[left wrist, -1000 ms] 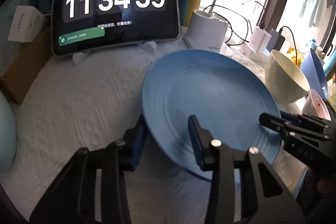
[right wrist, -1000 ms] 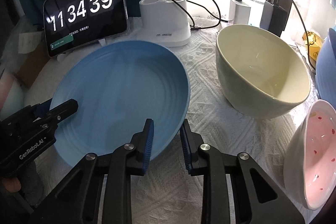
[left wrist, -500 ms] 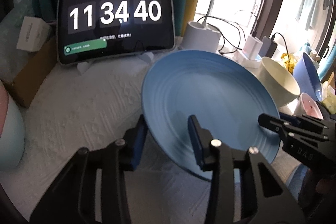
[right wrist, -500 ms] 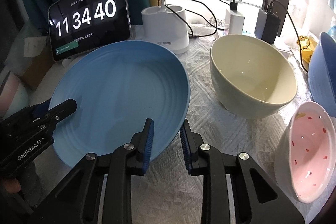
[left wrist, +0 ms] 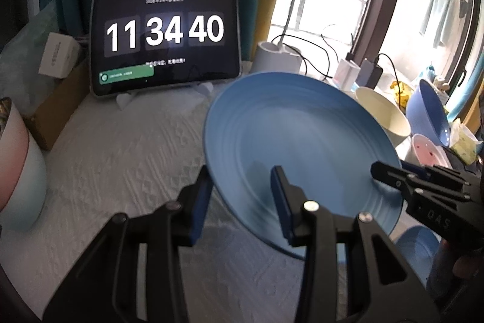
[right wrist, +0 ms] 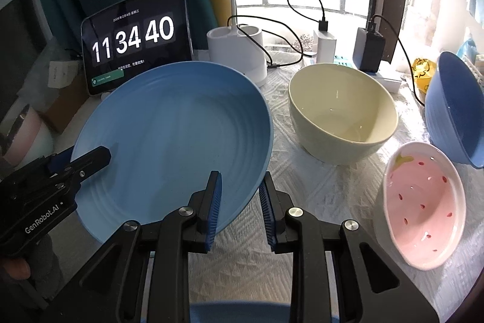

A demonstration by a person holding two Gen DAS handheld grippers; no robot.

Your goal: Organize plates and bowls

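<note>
A large blue plate [left wrist: 302,147] hangs tilted above the white tablecloth, held by both grippers. My left gripper [left wrist: 240,202] is shut on the plate's left rim, one pad above it and one below. My right gripper [right wrist: 240,196] is shut on the right rim of the blue plate [right wrist: 175,135]. Each gripper shows in the other's view: the right gripper [left wrist: 384,174] at the plate's far edge, the left gripper [right wrist: 90,156] at its left edge. A cream bowl [right wrist: 341,117], a blue bowl [right wrist: 453,108] and a pink spotted dish [right wrist: 423,202] stand to the right.
A second blue plate [left wrist: 417,247] lies low at the near right edge. A pink and pale blue cup [left wrist: 18,165] stands at the far left. At the back are a tablet clock [left wrist: 165,38], a white lamp base [right wrist: 239,50], chargers and cables.
Both grippers have risen together with the blue plate still held between them, so the table and bowls look lower and smaller. The clock has ticked from 39 to 40.
</note>
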